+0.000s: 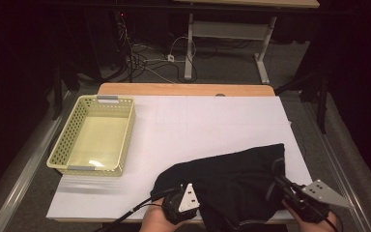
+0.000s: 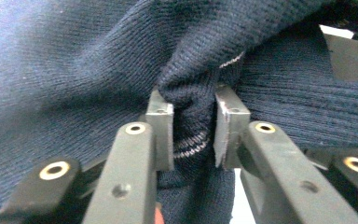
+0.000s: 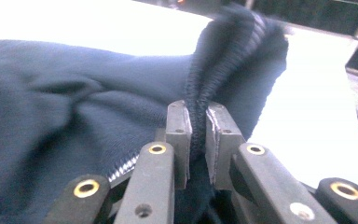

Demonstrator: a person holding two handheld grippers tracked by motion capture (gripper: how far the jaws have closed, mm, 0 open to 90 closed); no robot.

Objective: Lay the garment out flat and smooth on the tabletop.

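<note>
Dark knit fabric, a navy garment, lies bunched at the near edge of the white table in the high view, with the left gripper at its left border and the right gripper at its right; a yellow basket sits well apart. Left gripper view: the jaws are nearly closed, pinching a thick fold of cloth between them. Right gripper view: the jaws clamp a ribbed hem that rises just beyond them.
</note>
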